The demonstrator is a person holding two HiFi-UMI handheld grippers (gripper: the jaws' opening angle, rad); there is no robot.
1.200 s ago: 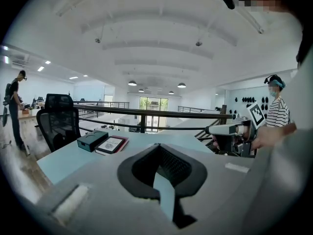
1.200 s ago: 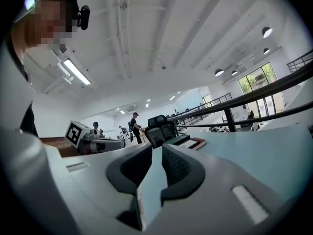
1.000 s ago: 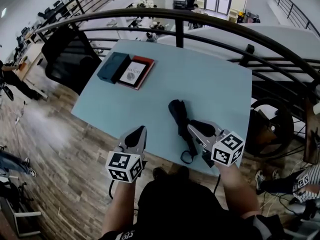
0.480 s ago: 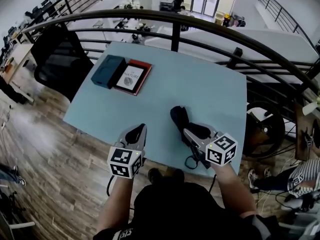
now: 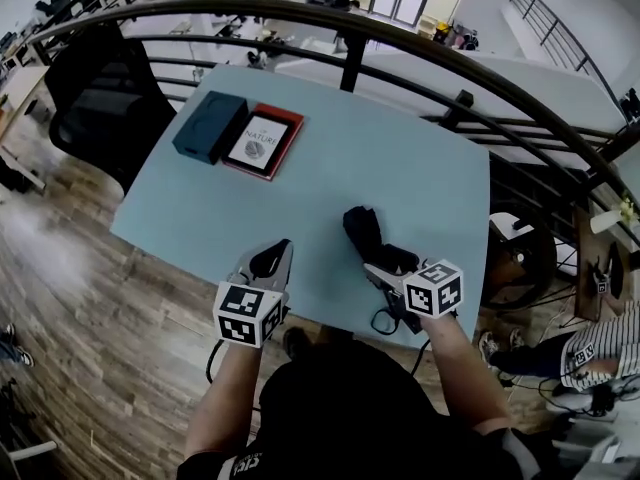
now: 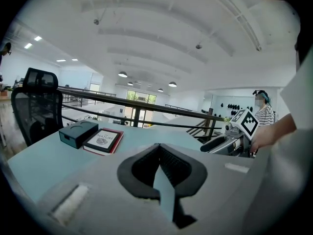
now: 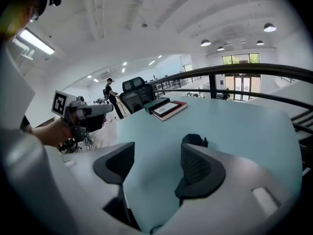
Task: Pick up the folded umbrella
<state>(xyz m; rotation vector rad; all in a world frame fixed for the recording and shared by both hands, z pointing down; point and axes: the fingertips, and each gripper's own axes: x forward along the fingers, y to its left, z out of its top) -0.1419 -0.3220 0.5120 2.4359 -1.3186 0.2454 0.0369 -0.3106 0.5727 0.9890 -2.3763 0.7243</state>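
The folded black umbrella (image 5: 360, 226) lies on the pale blue table (image 5: 400, 168) near its front edge, its wrist loop (image 5: 380, 320) hanging toward me. My right gripper (image 5: 378, 268) sits low over the umbrella's near half, its jaws opening. In the right gripper view its pads (image 7: 198, 168) stand apart with only table between them (image 7: 156, 160), and the umbrella's end (image 7: 194, 140) peeks from behind the right finger. My left gripper (image 5: 272, 260) hovers at the front edge, left of the umbrella, its jaws shut and holding nothing (image 6: 159, 153).
A red-edged book (image 5: 262, 138) and a dark teal box (image 5: 210, 125) lie side by side at the table's far left. A black office chair (image 5: 95, 88) stands left of the table. A dark curved railing (image 5: 400, 38) runs behind it.
My right gripper has sunk onto the umbrella's near part and its jaws have spread. The left gripper has edged forward to the table's front edge.
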